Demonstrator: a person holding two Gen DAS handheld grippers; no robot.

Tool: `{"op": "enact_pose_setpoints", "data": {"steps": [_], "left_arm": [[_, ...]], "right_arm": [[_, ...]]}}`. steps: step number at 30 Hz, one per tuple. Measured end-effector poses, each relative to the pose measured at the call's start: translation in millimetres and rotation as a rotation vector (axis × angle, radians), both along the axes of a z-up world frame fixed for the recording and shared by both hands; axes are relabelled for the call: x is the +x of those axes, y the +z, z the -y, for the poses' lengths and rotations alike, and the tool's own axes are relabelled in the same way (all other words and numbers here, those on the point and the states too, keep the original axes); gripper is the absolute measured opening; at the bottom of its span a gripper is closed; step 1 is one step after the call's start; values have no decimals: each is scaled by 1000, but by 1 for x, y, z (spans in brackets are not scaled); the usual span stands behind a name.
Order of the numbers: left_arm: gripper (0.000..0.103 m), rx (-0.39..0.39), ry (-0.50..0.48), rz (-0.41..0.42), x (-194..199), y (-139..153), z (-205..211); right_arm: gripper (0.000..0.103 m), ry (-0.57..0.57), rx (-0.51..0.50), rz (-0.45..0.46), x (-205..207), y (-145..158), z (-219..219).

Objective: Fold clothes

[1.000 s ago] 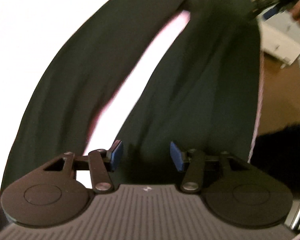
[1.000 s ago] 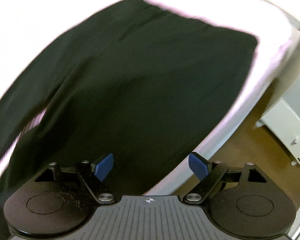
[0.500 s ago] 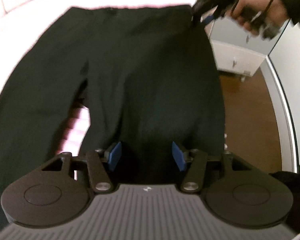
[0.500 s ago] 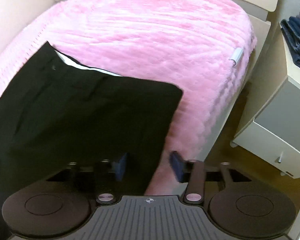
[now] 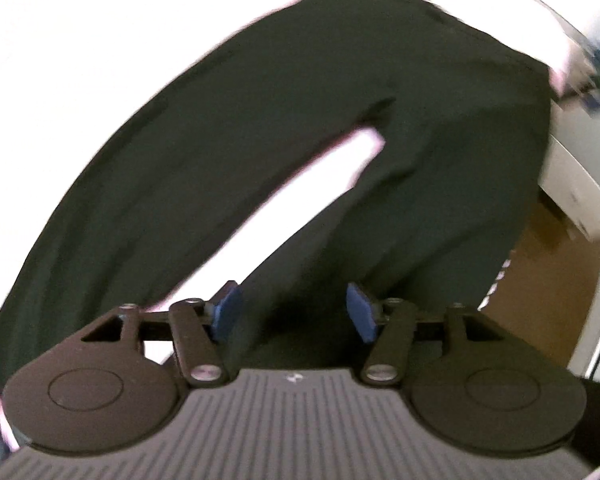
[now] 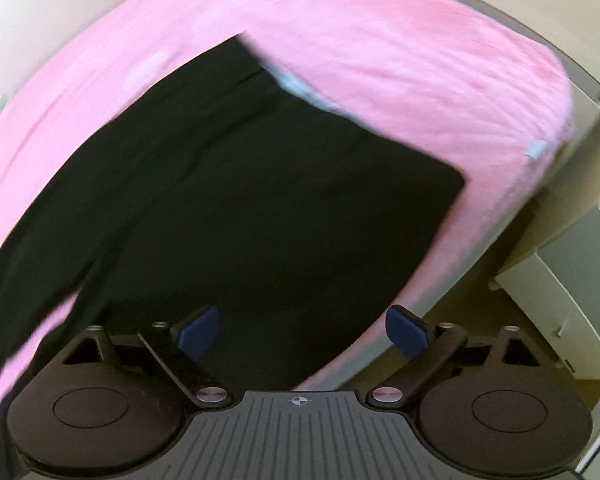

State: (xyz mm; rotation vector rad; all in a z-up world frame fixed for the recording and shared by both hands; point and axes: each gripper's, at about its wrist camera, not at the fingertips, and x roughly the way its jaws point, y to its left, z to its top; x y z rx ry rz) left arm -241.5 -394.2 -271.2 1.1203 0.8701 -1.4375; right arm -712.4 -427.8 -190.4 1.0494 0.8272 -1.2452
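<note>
Trousers (image 6: 260, 208): lying spread on the bed (image 6: 400, 52), waist end toward the bed's far side.
Legs: lying side by side, running back toward the left gripper (image 5: 292, 316).
Cabinet (image 6: 572, 312): standing on the floor (image 5: 548, 280), right of the bed.

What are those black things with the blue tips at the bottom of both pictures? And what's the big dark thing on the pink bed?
Those black things are grabbing tools, a bit like big tweezers. A person holds one in each hand, and each tool has a little camera looking out over its two blue-tipped fingers. One picture comes from the left gripper, the other from the right gripper.

The big dark thing is a pair of black trousers, spread out on a bed with a fuzzy pink blanket. In the left picture you can see the two legs parting. The person is going to fold them.

Right now both tools have their fingers open and are not pinching anything. Beside the bed there is a white cabinet.
</note>
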Motion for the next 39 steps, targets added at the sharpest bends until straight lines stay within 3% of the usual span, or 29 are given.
{"op": "enact_pose_setpoints", "data": {"steps": [4,8,13,20,31,39], "left_arm": [[76,19,192,-6,43,23,-42],[89,51,282,9,72,37,-79],[93,47,334,50,95,54,-124],[98,-54,433,82,118,73,-149],[98,-99,473,71,140,95,-162],[98,-90,426,104,127,90,-165]], "right_arm": [[94,124,20,-51,43,30,-30],[94,198,33,-86,78,55,-58],[94,270,-19,-143,117,76,-75],[95,434,-39,-209,159,90,-100],[95,566,-27,-253,199,83,-116],[95,656,9,-243,215,73,-116]]}}
